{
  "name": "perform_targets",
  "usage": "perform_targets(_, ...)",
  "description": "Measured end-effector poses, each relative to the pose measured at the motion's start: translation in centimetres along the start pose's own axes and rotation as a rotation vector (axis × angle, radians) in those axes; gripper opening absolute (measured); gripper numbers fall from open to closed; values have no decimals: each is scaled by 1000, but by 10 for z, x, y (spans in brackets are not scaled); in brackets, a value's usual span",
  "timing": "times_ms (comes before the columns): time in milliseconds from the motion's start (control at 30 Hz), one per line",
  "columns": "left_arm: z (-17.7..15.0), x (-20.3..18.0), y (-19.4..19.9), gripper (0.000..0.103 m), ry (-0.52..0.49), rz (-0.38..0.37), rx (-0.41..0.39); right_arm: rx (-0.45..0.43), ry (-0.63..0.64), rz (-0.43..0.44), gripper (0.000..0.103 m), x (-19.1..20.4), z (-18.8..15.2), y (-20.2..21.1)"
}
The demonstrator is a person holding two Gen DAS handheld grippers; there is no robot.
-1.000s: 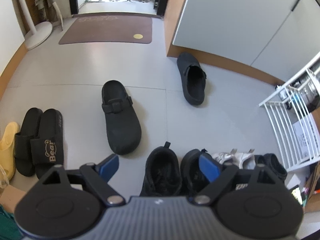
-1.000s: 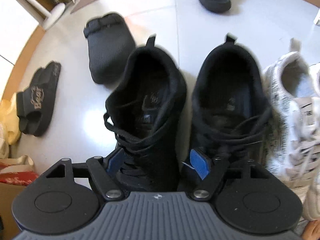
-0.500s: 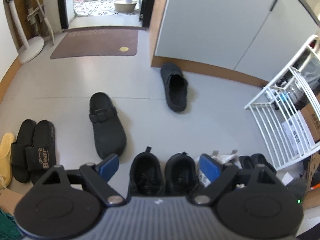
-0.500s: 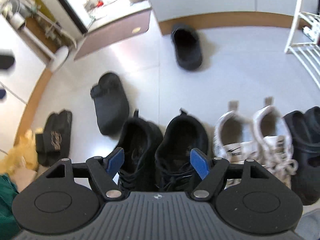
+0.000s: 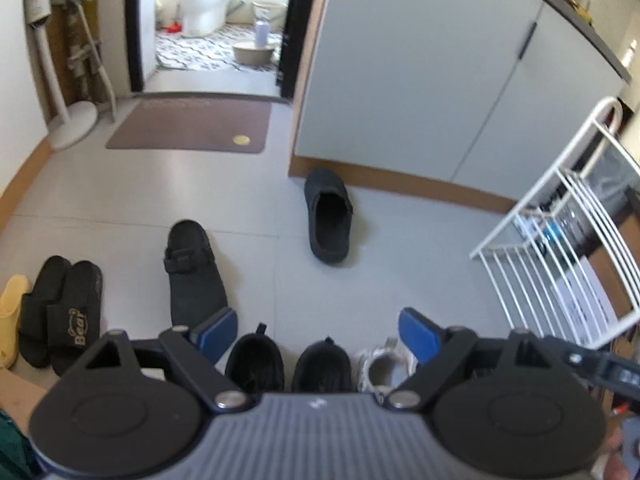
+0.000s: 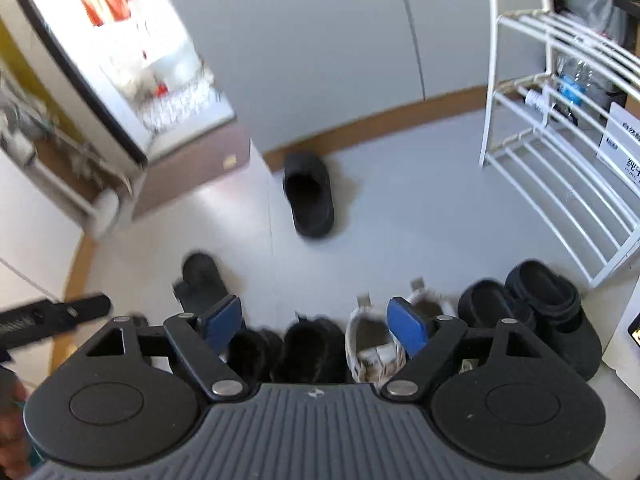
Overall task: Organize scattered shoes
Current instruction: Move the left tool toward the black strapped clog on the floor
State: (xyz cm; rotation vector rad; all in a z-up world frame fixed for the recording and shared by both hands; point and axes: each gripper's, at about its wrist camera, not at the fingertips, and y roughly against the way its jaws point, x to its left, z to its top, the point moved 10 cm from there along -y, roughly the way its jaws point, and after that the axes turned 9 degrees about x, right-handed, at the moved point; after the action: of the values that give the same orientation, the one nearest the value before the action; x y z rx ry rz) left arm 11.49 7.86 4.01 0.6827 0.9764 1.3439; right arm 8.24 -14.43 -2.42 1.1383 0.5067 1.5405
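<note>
Pale grey floor tiles [image 5: 248, 200] are what everything sits on, with white cabinet doors [image 5: 420, 92] and a brown skirting strip behind.

Nearest, the left gripper [image 5: 316, 332] is held over the floor with jaws spread wide and nothing between the blue pads. Same deal for the right gripper [image 6: 316, 322]: jaws are opening, and nothing is gripped.

Right below, a row is lined up against the near edge: a pair of black sneakers [image 6: 288, 348], then white sneakers [image 6: 376, 340] at about 3 o'clock of them, then black clogs [image 6: 532, 304] further out toward 3 o'clock. A white wire rack [image 6: 560, 168] is seen just past those clogs, around 1 o'clock.

Over at 9 o'clock in the left wrist view, black "Bear" slides [image 5: 60, 316] are parked side by side, with a yellow slipper [image 5: 10, 320] just beside them at the frame edge.

Further out, one black clog [image 5: 192, 276] is left by itself at roughly 11 o'clock of the sneakers. Its apparent mate [image 5: 328, 216] is well apart, way up at 12 o'clock, near the cabinet skirting.

Farthest back, a brown mat [image 5: 192, 126] is laid before a bathroom doorway [image 5: 216, 20].
</note>
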Motion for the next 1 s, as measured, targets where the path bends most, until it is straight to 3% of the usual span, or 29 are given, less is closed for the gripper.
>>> perform_targets(200, 29, -16, 43, 89, 3, 32, -3, -7, -60, 63, 91, -18, 19, 14)
perform_targets(333, 52, -23, 69, 92, 18, 32, 3, -61, -5, 60, 92, -16, 30, 27)
perform_targets(500, 81, -6, 90, 92, 122, 22, 37, -83, 15, 69, 94, -7, 33, 35)
perform_targets(833, 115, 34, 146, 92, 174, 86, -37, -97, -68, 141, 94, -18, 42, 48)
perform_targets(1000, 119, 44, 159, 92, 189, 64, -50, -111, -123, 154, 94, -25, 42, 52)
